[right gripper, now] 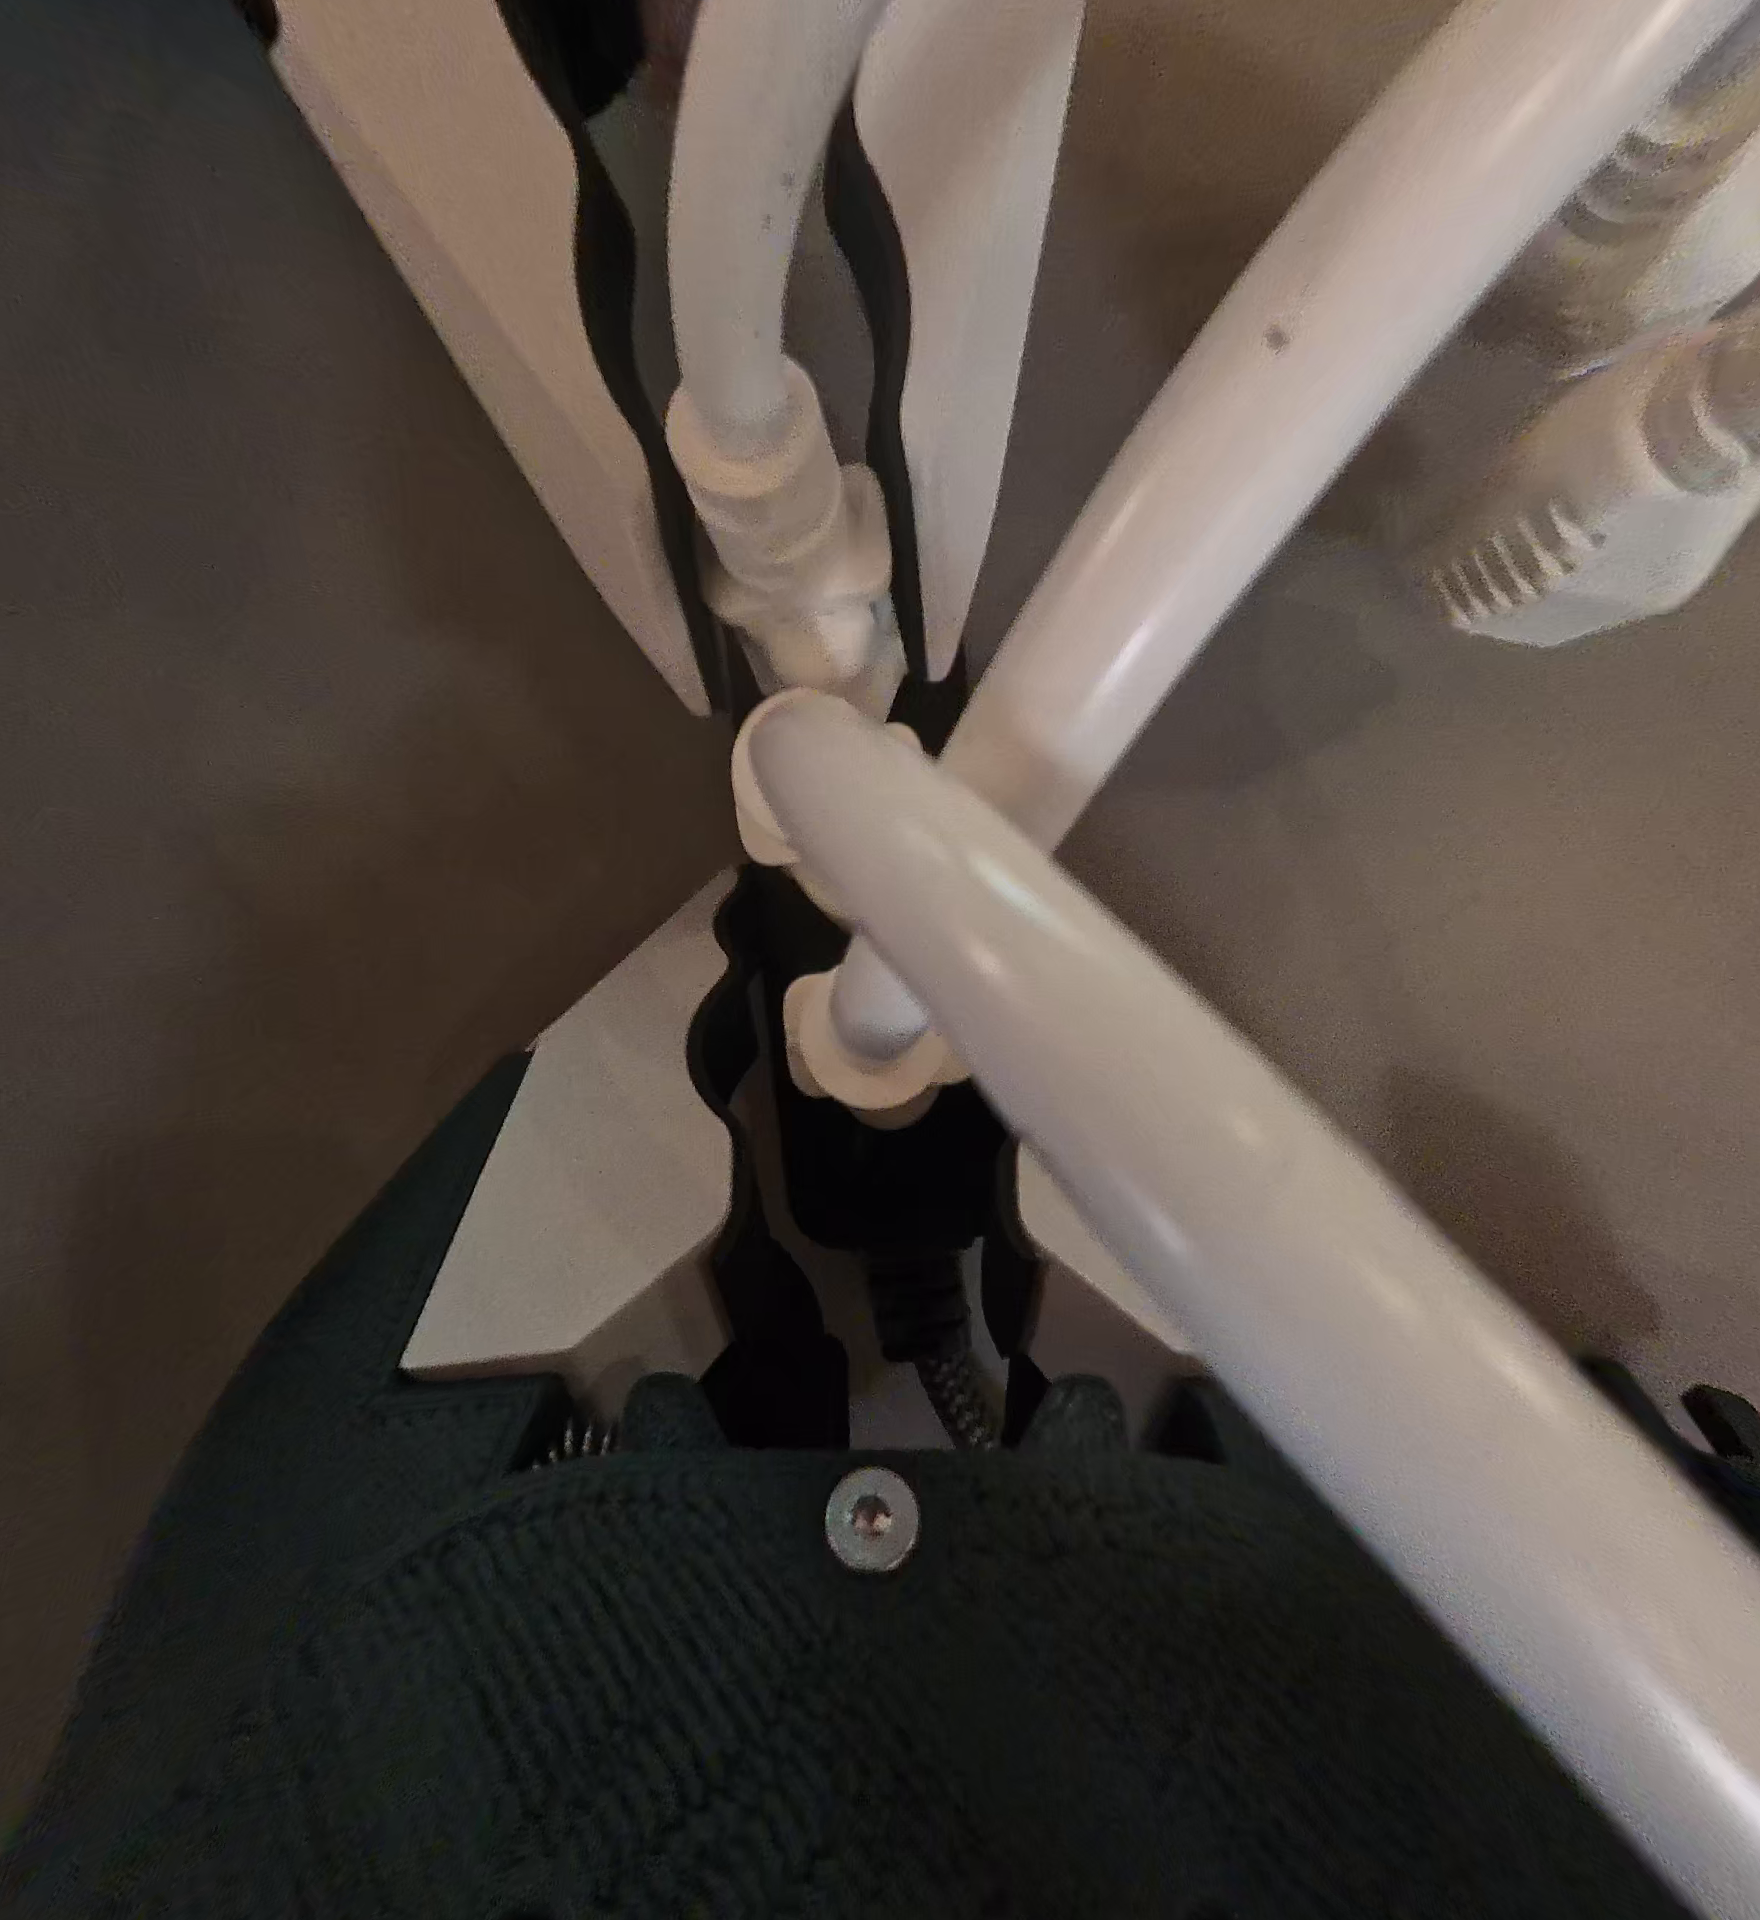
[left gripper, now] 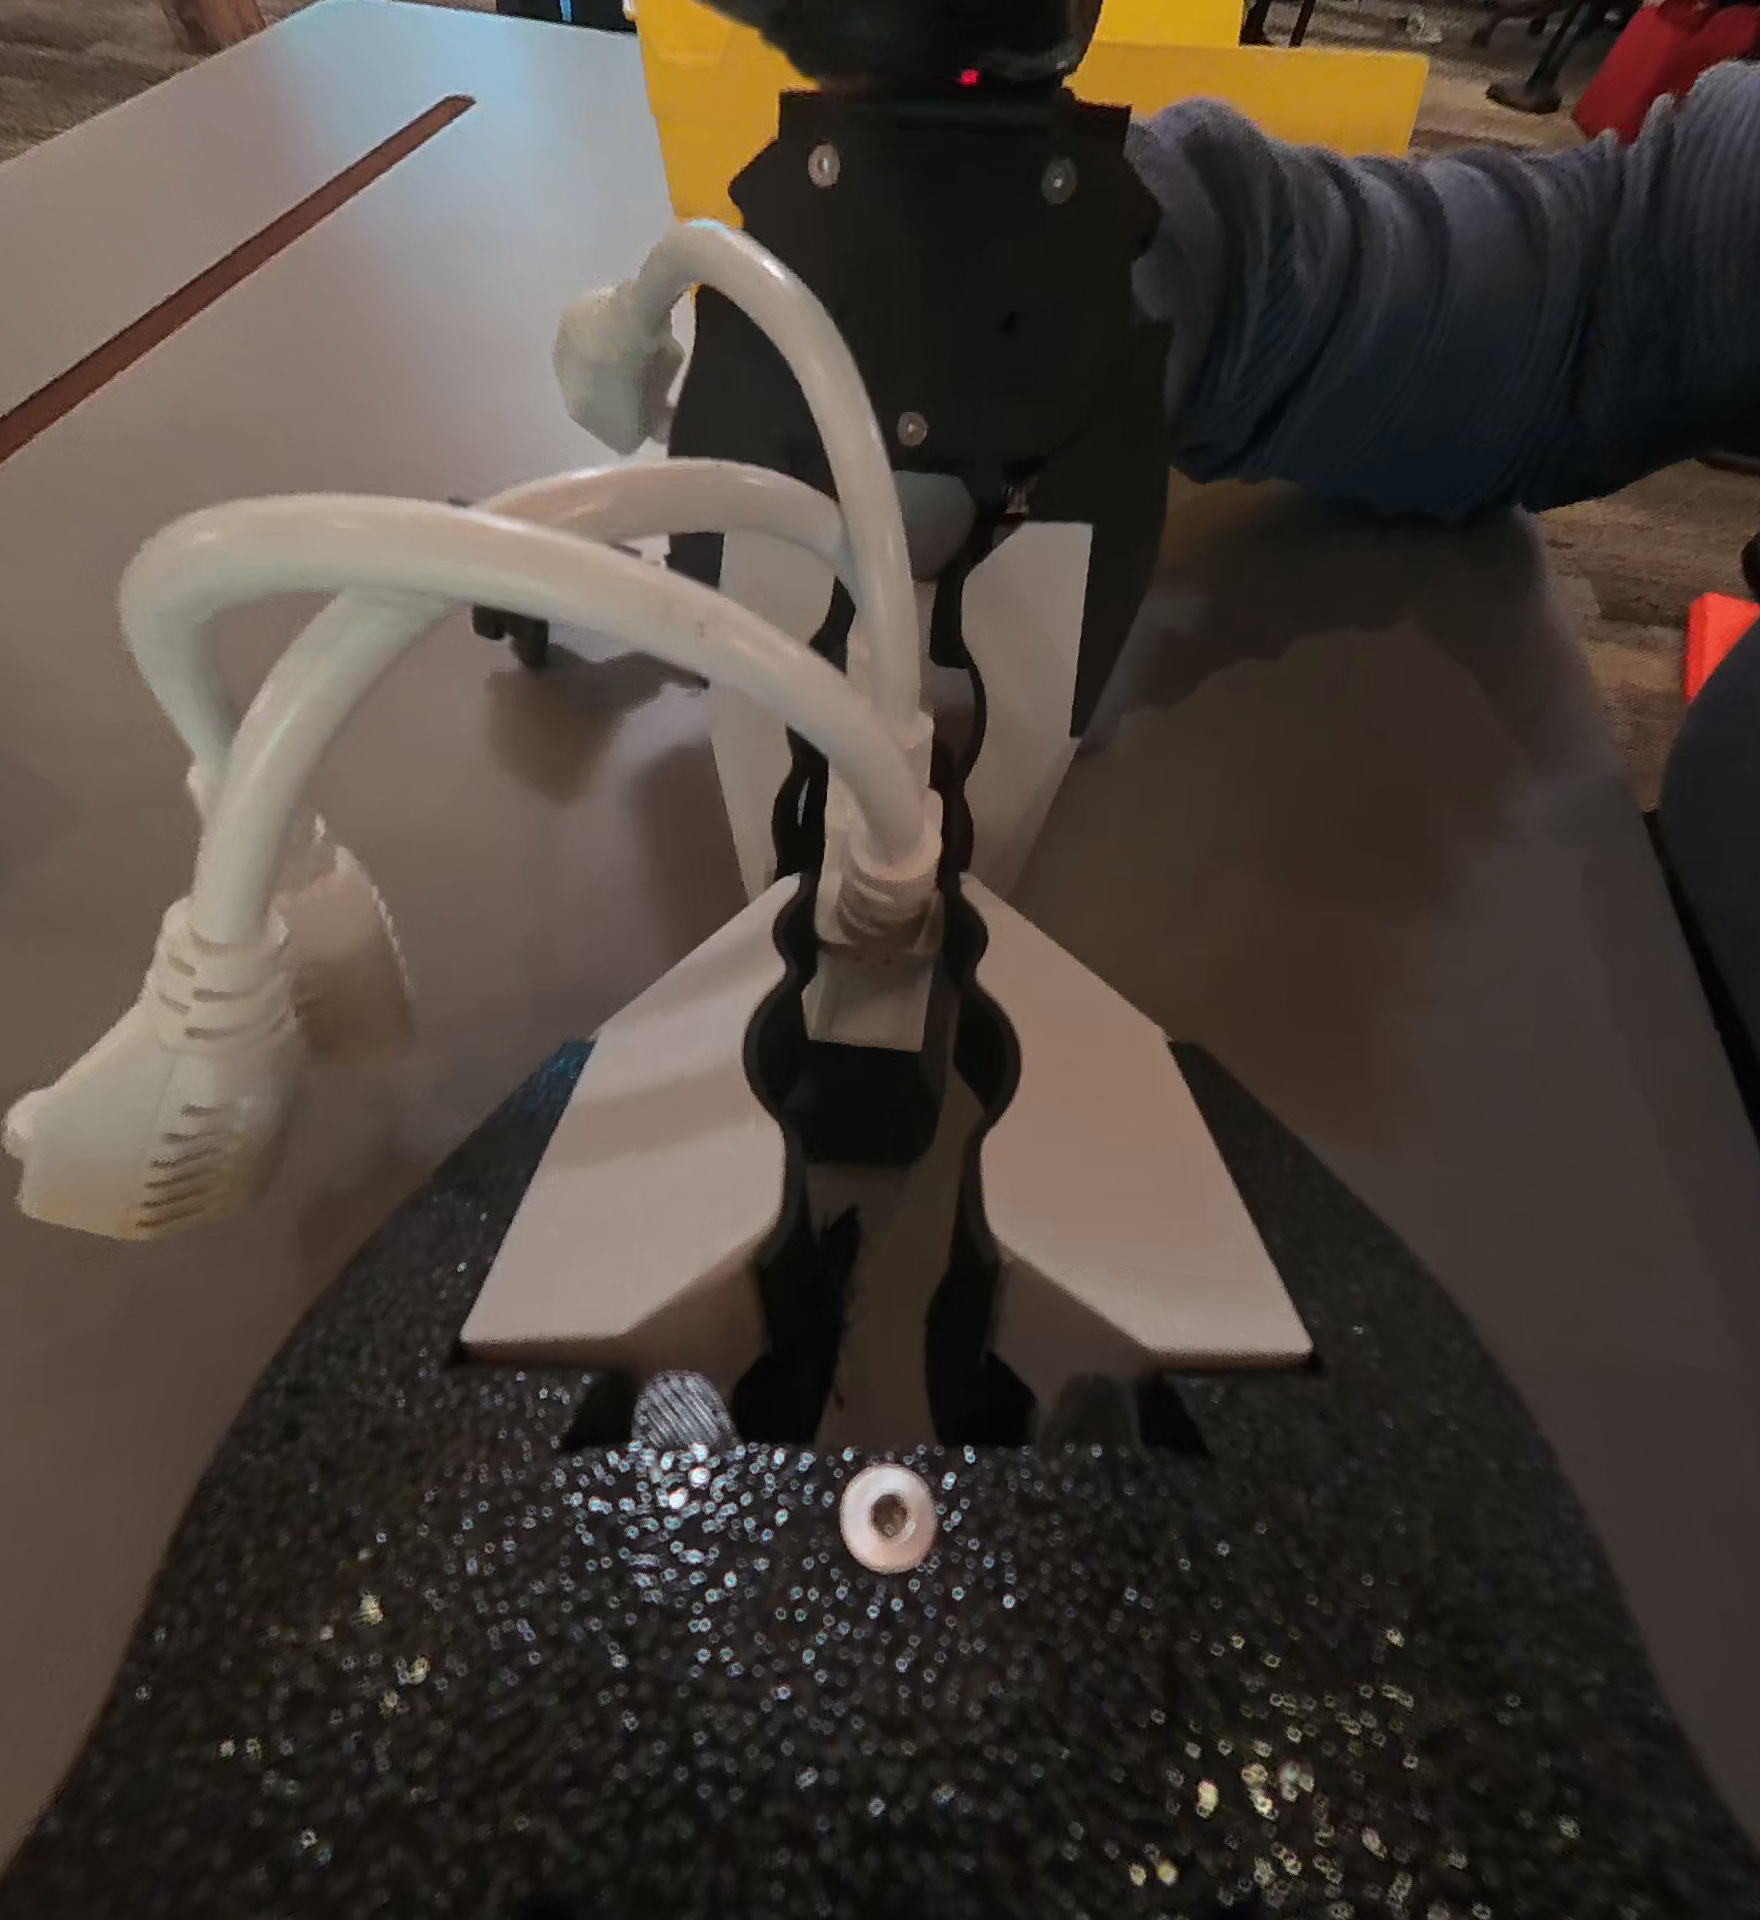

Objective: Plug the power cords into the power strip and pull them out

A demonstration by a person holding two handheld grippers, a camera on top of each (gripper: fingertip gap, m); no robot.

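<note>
Clamped nose to nose at frame centre: left claw [left gripper: 876,920] pinching the nearest white plug [left gripper: 871,987], right claw [right gripper: 834,935] shut around the black power strip [right gripper: 855,1184], lying lengthwise bottom-to-top between them.

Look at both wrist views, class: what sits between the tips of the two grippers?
A black power strip with white cords plugged in. Left gripper and right gripper clamp it from opposite ends, tips nearly meeting; the left wrist view shows this best.

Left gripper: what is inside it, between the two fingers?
The left gripper clamps the black power strip; a white plug sits on it. Its socket and prongs are covered by the plug body.
</note>
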